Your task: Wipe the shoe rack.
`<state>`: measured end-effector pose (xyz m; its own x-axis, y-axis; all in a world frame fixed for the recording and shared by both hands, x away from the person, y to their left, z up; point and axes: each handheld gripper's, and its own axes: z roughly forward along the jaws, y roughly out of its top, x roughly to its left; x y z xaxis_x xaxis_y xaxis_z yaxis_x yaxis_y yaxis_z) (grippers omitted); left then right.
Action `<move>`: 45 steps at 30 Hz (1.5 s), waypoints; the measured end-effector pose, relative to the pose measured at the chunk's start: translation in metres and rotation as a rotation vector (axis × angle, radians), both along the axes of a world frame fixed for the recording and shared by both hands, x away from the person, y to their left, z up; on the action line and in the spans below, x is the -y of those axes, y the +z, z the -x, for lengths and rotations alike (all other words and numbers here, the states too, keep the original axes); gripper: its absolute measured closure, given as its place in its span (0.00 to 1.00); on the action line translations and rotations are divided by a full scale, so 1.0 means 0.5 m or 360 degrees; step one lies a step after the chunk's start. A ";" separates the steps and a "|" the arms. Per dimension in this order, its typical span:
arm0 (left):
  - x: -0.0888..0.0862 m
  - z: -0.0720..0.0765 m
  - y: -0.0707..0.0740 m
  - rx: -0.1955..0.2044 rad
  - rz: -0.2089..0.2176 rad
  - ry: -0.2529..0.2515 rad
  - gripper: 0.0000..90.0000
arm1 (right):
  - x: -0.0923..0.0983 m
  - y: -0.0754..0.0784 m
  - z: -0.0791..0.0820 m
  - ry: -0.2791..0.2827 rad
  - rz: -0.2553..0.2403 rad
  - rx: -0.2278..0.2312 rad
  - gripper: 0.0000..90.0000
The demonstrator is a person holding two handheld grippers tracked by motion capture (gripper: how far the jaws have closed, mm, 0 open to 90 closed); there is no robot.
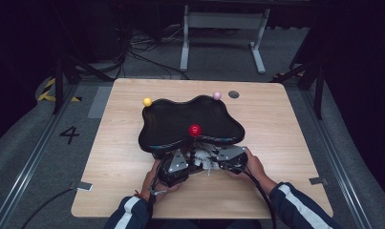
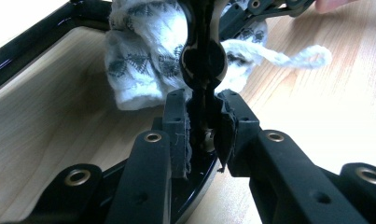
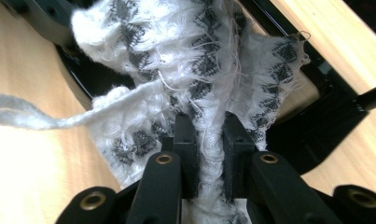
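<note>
A person's two forearms in dark sleeves with white stripes reach from the near edge across a pale wooden counter (image 1: pixel 118 157) toward a large wavy-edged black tray (image 1: pixel 180 119), the landmark here. At the tray's near rim, the left gripper (image 2: pixel 204 123) has its fingers pinching that black rim. Just beside it, the right gripper (image 3: pixel 209 140) has its fingers pressed on a white-and-grey patterned cloth (image 3: pixel 190 60) bunched against the same rim.
</note>
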<state>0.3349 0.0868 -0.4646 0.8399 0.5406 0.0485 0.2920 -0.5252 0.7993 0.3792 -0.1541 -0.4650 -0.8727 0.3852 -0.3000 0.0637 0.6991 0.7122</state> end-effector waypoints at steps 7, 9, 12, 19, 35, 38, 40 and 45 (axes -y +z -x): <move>0.000 0.000 0.000 -0.0028 0.0013 0.0003 0.83 | -0.009 0.004 0.018 0.0051 -0.0005 0.0015 0.88; 0.000 0.000 -0.001 -0.0029 0.0016 0.0005 0.83 | -0.005 0.002 0.012 0.0043 -0.0012 0.0018 0.88; -0.003 -0.002 0.000 -0.0019 -0.0013 -0.0012 0.83 | 0.003 -0.008 -0.008 -0.0034 0.0049 0.0074 0.88; -0.004 -0.003 -0.001 -0.0026 -0.0011 -0.0015 0.83 | 0.022 -0.020 -0.068 -0.0205 -0.0058 0.0085 0.88; -0.008 -0.002 0.000 -0.0039 -0.0009 -0.0018 0.82 | 0.042 -0.033 -0.126 -0.0403 -0.0197 0.0063 0.88; -0.008 -0.001 -0.002 -0.0047 0.0017 -0.0008 0.82 | 0.040 -0.033 -0.125 -0.0421 -0.0195 0.0077 0.88; -0.006 -0.003 -0.005 -0.0037 0.0023 -0.0003 0.82 | 0.039 -0.033 -0.119 -0.0403 -0.0174 0.0091 0.88; -0.007 -0.004 -0.003 -0.0051 0.0004 -0.0014 0.83 | 0.042 -0.025 -0.098 -0.0258 -0.0153 0.0037 0.88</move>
